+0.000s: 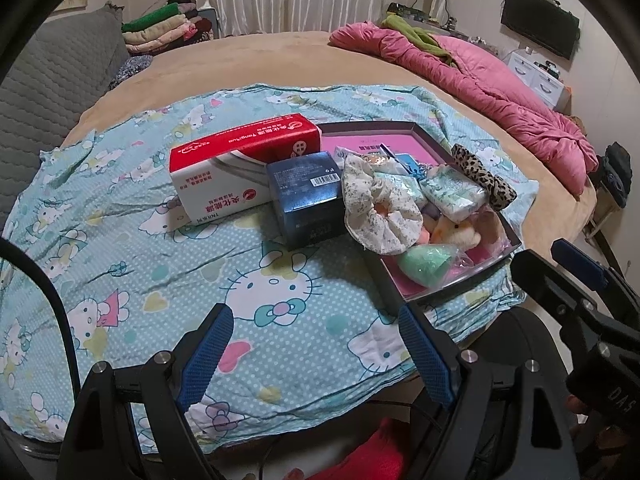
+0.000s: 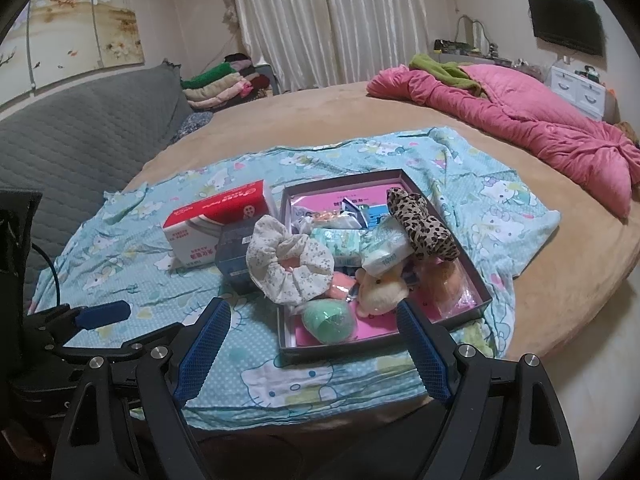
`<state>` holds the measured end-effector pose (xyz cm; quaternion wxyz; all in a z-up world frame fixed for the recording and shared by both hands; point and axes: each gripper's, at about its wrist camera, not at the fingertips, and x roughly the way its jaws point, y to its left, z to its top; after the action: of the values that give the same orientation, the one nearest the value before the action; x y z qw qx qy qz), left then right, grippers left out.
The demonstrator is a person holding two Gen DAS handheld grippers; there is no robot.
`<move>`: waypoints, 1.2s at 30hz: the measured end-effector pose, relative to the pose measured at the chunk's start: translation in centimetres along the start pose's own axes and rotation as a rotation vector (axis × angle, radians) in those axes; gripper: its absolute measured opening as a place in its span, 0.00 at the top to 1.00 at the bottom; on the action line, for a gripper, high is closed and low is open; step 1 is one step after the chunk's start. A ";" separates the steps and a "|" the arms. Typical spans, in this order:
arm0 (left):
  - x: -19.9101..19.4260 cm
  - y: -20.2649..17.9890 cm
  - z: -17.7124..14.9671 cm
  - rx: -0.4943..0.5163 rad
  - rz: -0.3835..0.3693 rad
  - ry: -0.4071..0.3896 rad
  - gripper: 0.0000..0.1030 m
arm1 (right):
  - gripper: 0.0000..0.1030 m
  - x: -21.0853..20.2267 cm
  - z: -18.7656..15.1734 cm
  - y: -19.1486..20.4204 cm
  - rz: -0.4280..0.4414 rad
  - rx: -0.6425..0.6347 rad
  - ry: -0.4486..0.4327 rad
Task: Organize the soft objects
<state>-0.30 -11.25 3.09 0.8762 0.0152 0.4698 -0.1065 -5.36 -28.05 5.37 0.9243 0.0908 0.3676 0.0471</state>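
Observation:
A shallow dark box with a pink floor (image 2: 476, 292) (image 1: 408, 133) sits on a Hello Kitty cloth. It holds a white floral scrunchie (image 2: 288, 264) (image 1: 380, 208) hanging over its left wall, a leopard scrunchie (image 2: 424, 224) (image 1: 484, 176), a cream plush toy (image 2: 380, 288) (image 1: 456, 232), a green egg-shaped sponge (image 2: 330, 318) (image 1: 424, 264) and tissue packs (image 2: 384, 244). My left gripper (image 1: 316, 354) is open and empty, above the cloth, left of the box. My right gripper (image 2: 312, 354) is open and empty, just before the box's near wall.
A red-and-white tissue box (image 1: 244, 168) (image 2: 216, 224) and a dark blue box (image 1: 308, 196) (image 2: 236, 264) stand left of the dark box. The cloth (image 1: 160, 280) lies on a tan round bed with a pink quilt (image 2: 540, 120). A grey sofa (image 2: 80, 144) is at left.

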 end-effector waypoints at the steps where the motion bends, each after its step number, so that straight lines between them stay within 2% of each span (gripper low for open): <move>1: 0.0 0.0 0.0 -0.001 -0.001 -0.001 0.18 | 0.17 0.0 0.0 0.0 0.000 0.001 -0.001; 36: 0.7 0.3 -0.5 0.009 0.003 0.010 0.18 | 0.17 -0.1 0.1 0.0 -0.012 0.009 0.000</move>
<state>-0.27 -11.05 2.19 0.8739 0.0204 0.4736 -0.1074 -5.36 -28.11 5.44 0.9241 0.0925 0.3685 0.0399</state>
